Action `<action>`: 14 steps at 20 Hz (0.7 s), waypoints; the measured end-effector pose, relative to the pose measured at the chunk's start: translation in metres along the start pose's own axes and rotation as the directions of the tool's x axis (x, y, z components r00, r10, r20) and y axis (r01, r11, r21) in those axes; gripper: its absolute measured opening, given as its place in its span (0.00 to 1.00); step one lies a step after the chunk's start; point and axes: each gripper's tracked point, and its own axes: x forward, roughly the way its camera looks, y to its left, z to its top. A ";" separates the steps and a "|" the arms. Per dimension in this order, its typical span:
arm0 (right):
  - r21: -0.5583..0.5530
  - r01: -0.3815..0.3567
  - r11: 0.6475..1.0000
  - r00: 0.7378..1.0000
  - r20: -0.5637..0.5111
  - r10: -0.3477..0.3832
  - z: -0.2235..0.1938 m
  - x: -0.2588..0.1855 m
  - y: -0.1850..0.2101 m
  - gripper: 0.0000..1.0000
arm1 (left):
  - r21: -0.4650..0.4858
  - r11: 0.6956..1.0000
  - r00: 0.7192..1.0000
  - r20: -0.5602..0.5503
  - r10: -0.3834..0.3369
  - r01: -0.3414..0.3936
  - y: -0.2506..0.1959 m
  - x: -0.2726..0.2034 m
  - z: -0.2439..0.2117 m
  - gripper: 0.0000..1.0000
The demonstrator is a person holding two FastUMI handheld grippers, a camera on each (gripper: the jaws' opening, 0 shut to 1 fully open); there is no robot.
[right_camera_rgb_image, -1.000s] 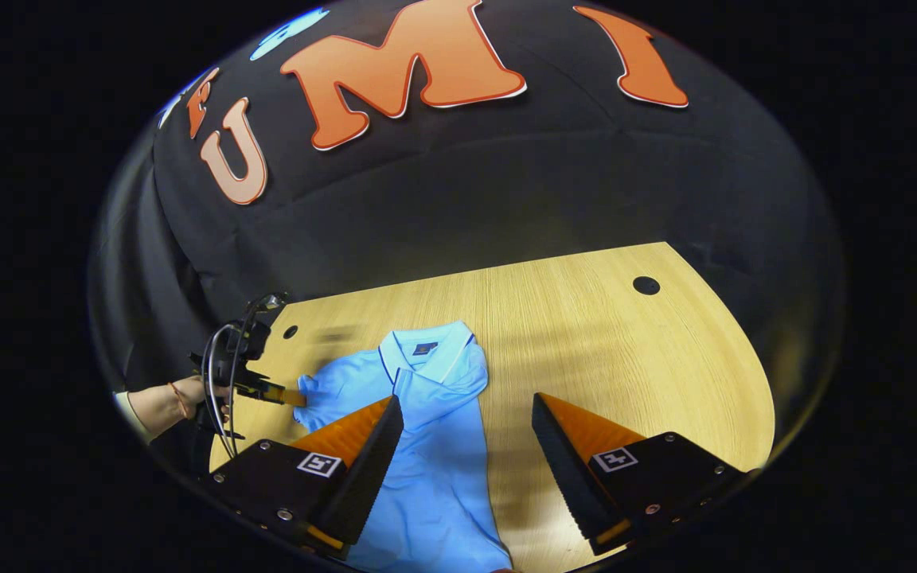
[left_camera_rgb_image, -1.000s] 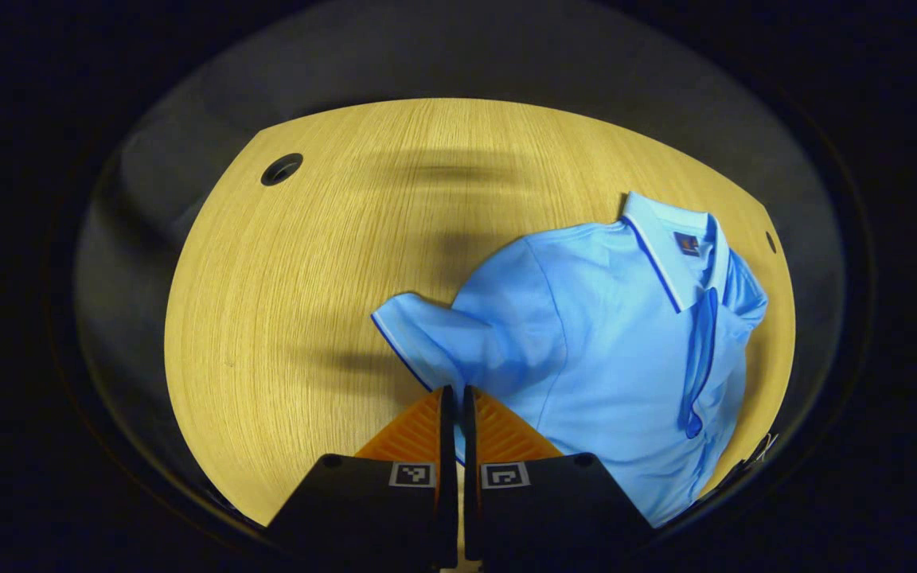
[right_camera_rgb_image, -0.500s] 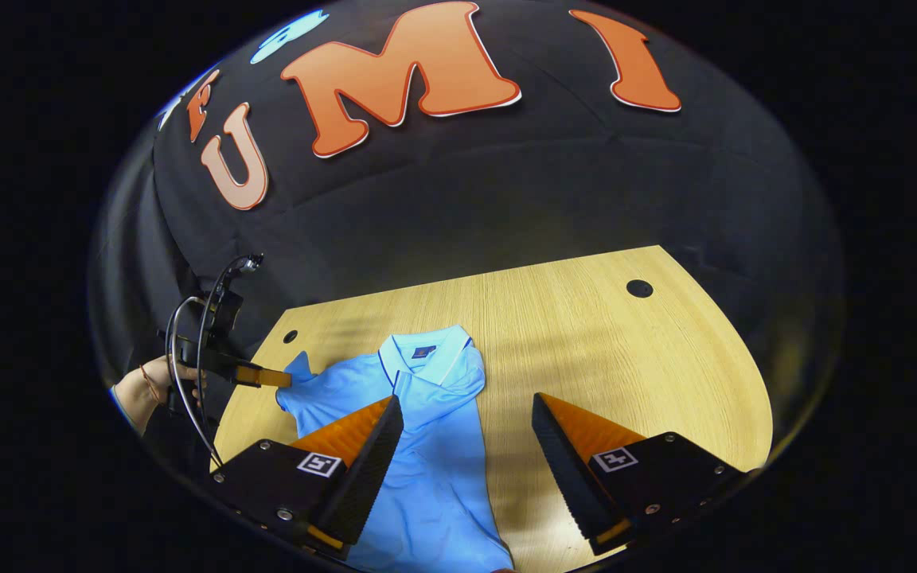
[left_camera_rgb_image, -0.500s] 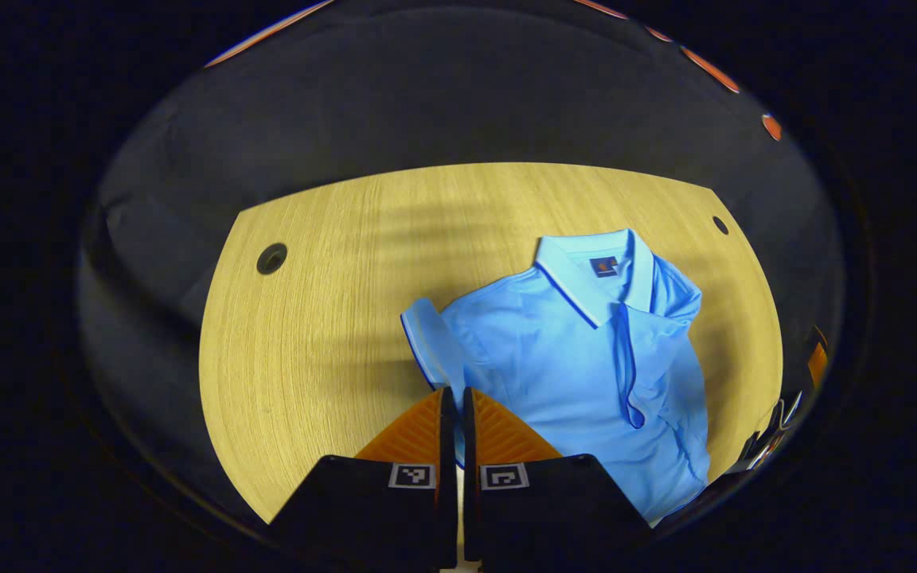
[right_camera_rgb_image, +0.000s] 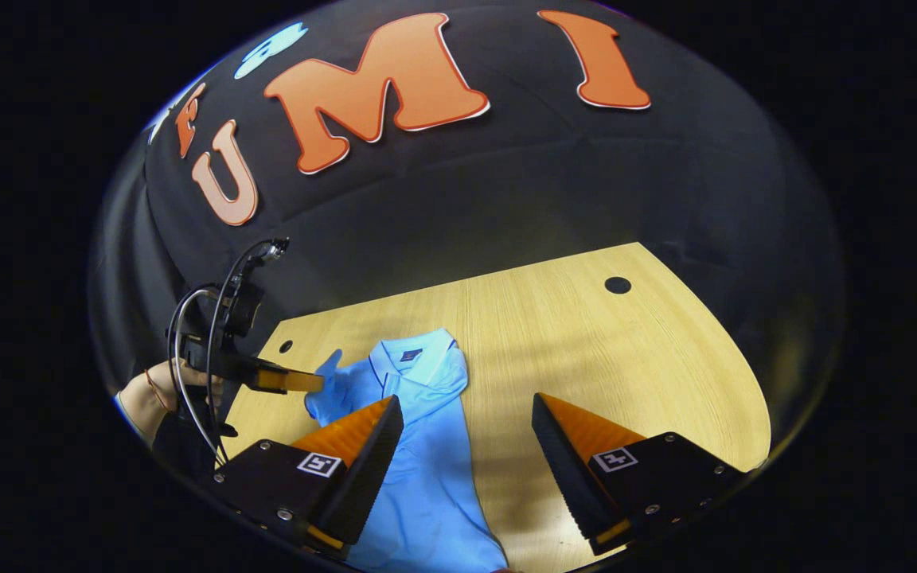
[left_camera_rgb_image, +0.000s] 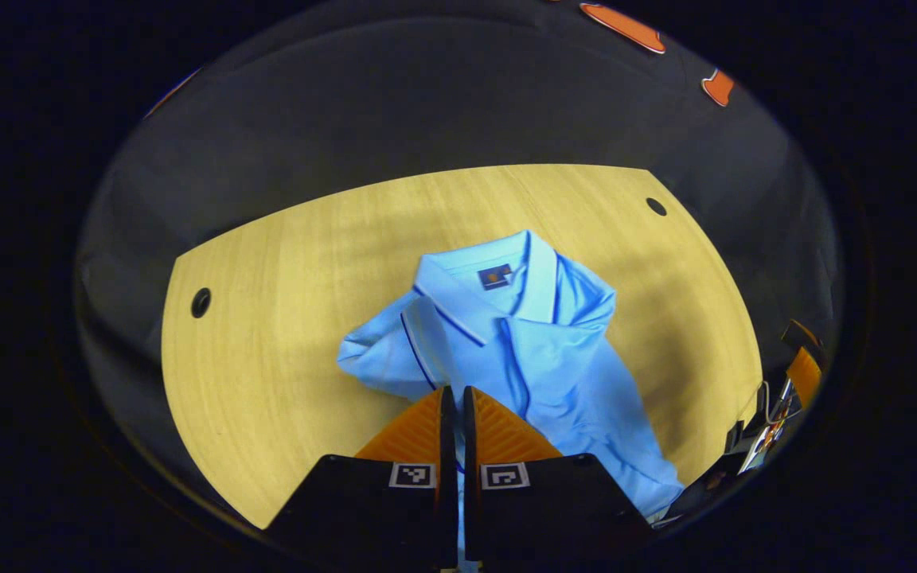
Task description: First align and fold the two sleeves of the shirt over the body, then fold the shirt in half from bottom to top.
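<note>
Light-blue polo shirt point(left_camera_rgb_image: 538, 358) lies collar-up on the pale wood-grain bench point(left_camera_rgb_image: 283, 334), roughly central in the left gripper view, its body running down toward 5 o'clock. Collar point(left_camera_rgb_image: 498, 278) sits at about 12 o'clock of the garment, edged with a dark blue line. One sleeve point(left_camera_rgb_image: 383, 354) is lifted off the bench and bunched toward the chest at about 9 o'clock of the shirt.

Left tongs point(left_camera_rgb_image: 452, 398): the two fingers stand pressed together with only a thin slit between them — blue sleeve fabric shows in that slit, so they are clamped on the sleeve. In the right gripper view the same tongs point(right_camera_rgb_image: 311, 382) are seen farther off at 9 o'clock, held by a hand point(right_camera_rgb_image: 164, 390), tips at the raised sleeve point(right_camera_rgb_image: 327, 382) above the bench point(right_camera_rgb_image: 586, 350).

Right tongs point(right_camera_rgb_image: 466, 434): fingers spread wide apart, holding nothing — the left finger overlaps the shirt point(right_camera_rgb_image: 427, 477) in the picture, the right finger is over bare bench. Whether they touch the cloth I cannot tell.

Round cable hole point(right_camera_rgb_image: 618, 284) in the bench at 1 o'clock of the right gripper view, well apart from the shirt.
</note>
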 end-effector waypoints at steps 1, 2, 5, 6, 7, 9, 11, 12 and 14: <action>0.004 0.007 1.000 1.000 0.000 -0.007 -0.001 -0.002 -0.005 0.99 | 0.006 1.000 1.000 -0.005 -0.011 0.011 -0.010 0.005 0.002 0.07; 0.010 0.011 1.000 1.000 -0.002 -0.011 -0.004 -0.003 -0.009 0.99 | 0.009 1.000 1.000 -0.006 -0.016 0.016 -0.020 0.011 0.002 0.07; 0.031 0.024 0.999 1.000 -0.017 -0.023 -0.010 -0.008 -0.022 0.99 | 0.006 0.999 0.999 -0.018 -0.032 0.032 -0.044 0.021 0.005 0.07; 0.037 0.025 0.999 0.999 -0.021 -0.024 -0.011 -0.009 -0.026 0.99 | 0.013 0.999 0.999 -0.026 -0.037 0.038 -0.051 0.026 0.003 0.07; 0.042 0.029 0.999 0.999 -0.023 -0.028 -0.013 -0.010 -0.029 0.99 | 0.025 0.999 0.999 -0.031 -0.034 0.035 -0.056 0.029 0.003 0.07; 0.044 0.035 0.998 0.999 -0.032 -0.033 -0.016 -0.013 -0.035 0.99 | 0.036 0.999 0.999 -0.034 -0.026 0.028 -0.062 0.036 0.002 0.07; 0.044 0.043 0.998 0.998 -0.040 -0.042 -0.020 -0.014 -0.040 0.99 | 0.012 0.999 0.998 -0.042 -0.035 0.035 -0.070 0.047 -0.002 0.07; 0.042 0.045 0.998 0.998 -0.044 -0.043 -0.021 -0.015 -0.041 0.99 | -0.004 0.999 0.998 -0.056 -0.043 0.042 -0.073 0.051 -0.006 0.07; 0.036 0.045 0.998 0.998 -0.051 -0.043 -0.024 -0.015 -0.043 0.99 | -0.025 0.998 0.996 -0.058 -0.061 0.060 -0.079 0.054 -0.009 0.10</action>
